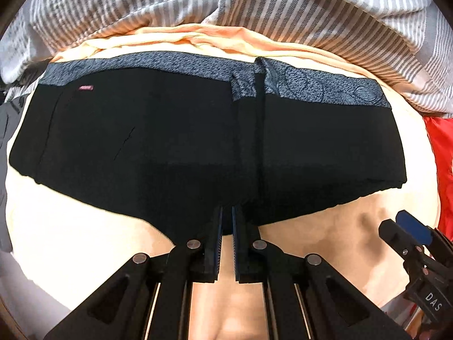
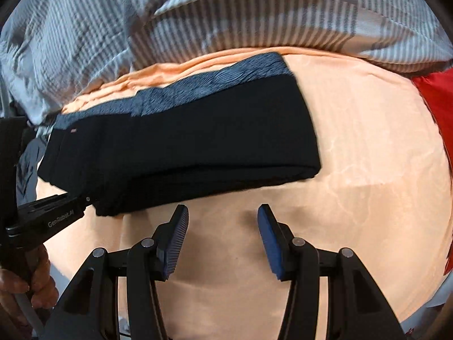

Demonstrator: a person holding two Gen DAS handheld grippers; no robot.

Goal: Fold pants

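Black linkage arms fill the lower edge of both views. Beyond them a peach sheet [image 2: 354, 155] covers the bed, with a striped grey duvet [image 1: 311, 8] bunched along its far side and a red cloth [image 2: 433, 99] cut off at right. Folded black pants [image 1: 170, 141] lie across the sheet, patterned blue-grey waistband [image 1: 311, 85] farthest away. Left gripper [image 1: 227, 223] has its pads nearly together at the near hem; whether cloth is pinched between them is hard to tell. Right gripper [image 2: 223, 218] hangs spread wide over bare sheet.
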